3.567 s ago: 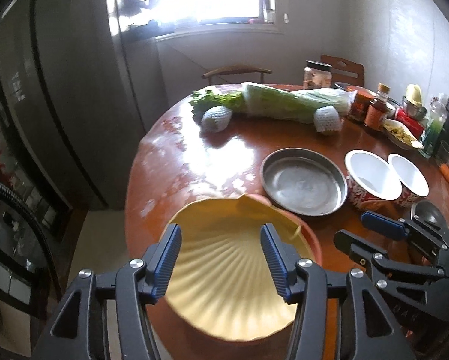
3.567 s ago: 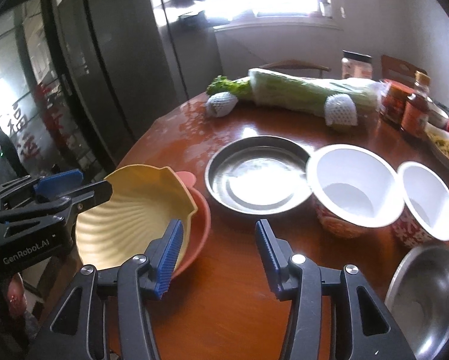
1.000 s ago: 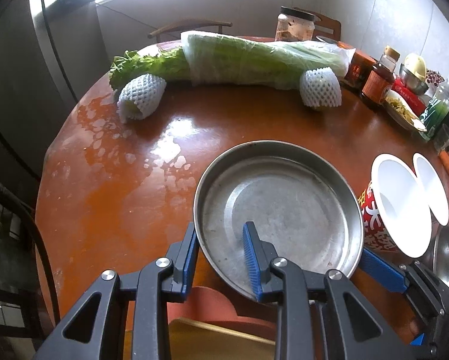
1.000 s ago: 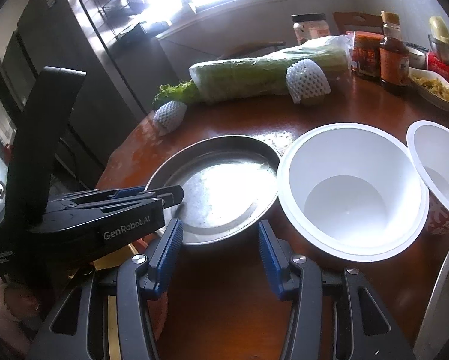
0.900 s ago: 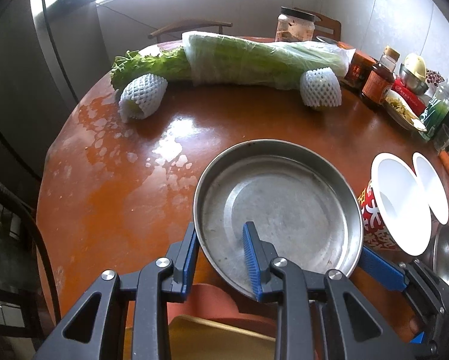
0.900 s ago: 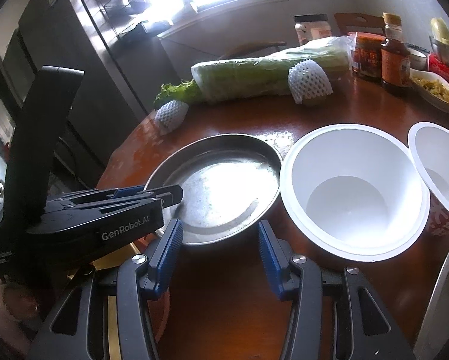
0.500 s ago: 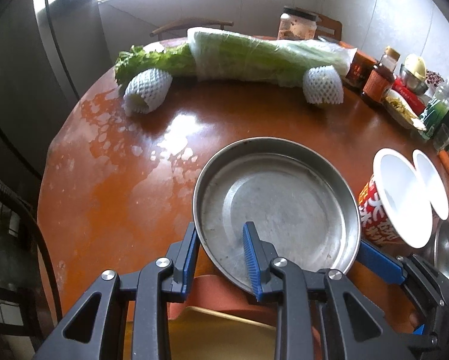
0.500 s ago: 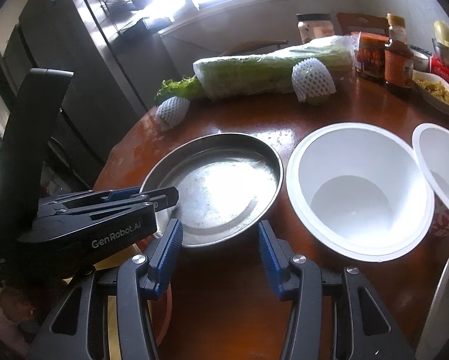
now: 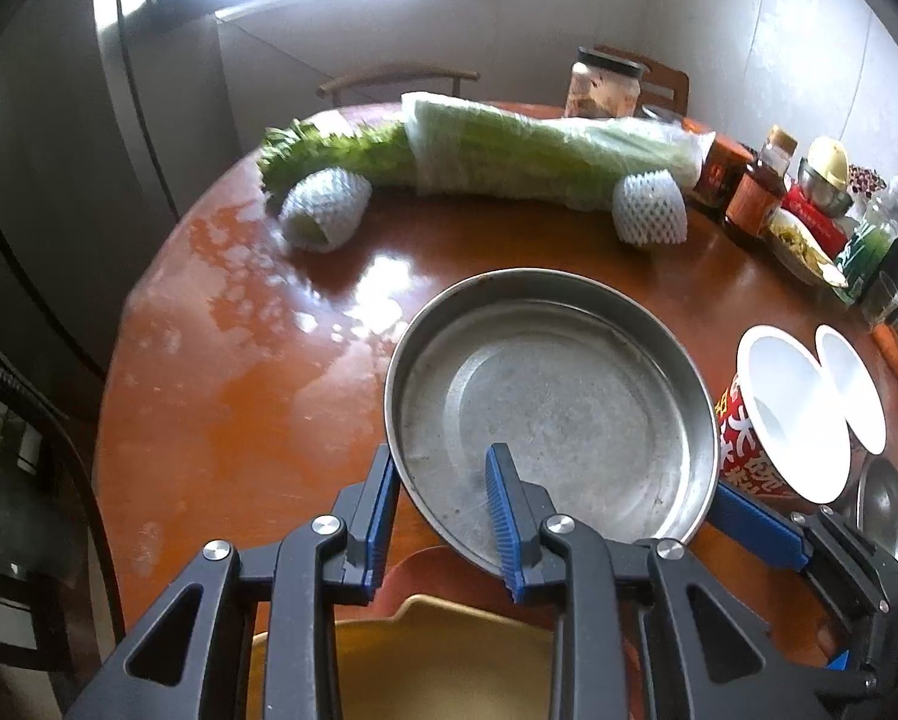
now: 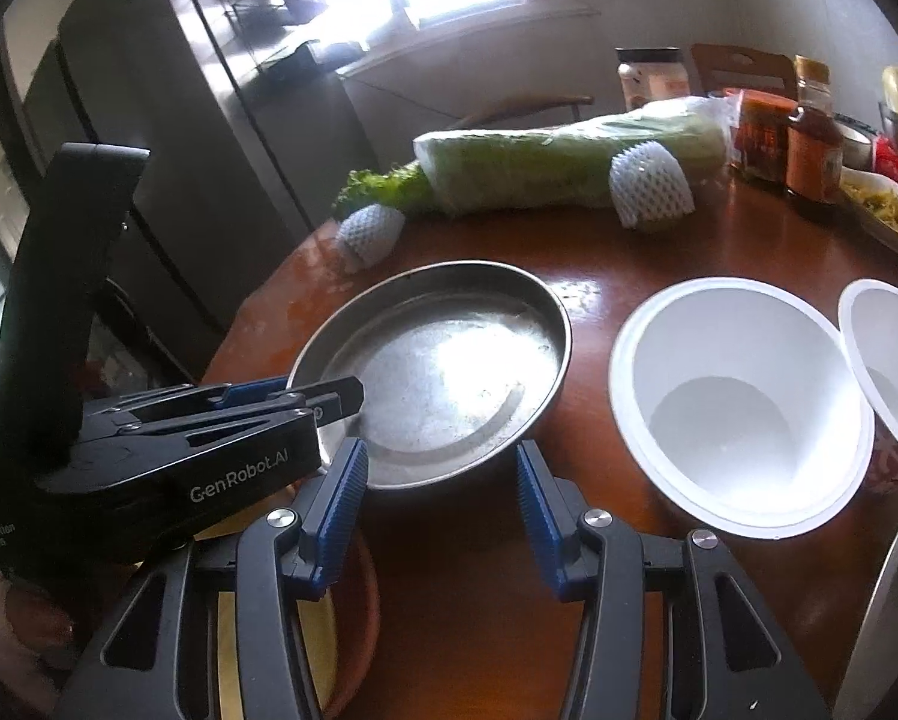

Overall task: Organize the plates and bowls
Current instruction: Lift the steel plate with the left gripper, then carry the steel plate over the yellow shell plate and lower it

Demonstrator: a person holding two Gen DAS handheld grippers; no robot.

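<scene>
A round steel plate [image 9: 556, 414] lies on the brown round table [image 9: 239, 396]. My left gripper [image 9: 443, 501] is shut on its near rim, one pad inside and one outside. In the right wrist view the same plate [image 10: 449, 378] sits just ahead of my right gripper [image 10: 440, 498], which is open with only tabletop between its pads; the left gripper [image 10: 329, 396] comes in from the left. A yellow shell-shaped plate [image 9: 449, 666] rests on a pink plate [image 9: 425, 570] under my left gripper. Two white bowls [image 10: 742, 408] [image 10: 892, 372] stand to the right.
A small steel bowl [image 9: 883, 510] sits at the right edge. Wrapped cabbage [image 9: 538, 156] and foam-netted produce [image 9: 323, 210] lie across the table's far side. Jars, bottles and a food dish [image 9: 754, 198] crowd the far right. A dark fridge [image 9: 59, 150] stands left.
Earlier my left gripper hung open over the yellow plate; it now grips the steel plate's rim. Over the last second the plate drew slightly away from the white bowl.
</scene>
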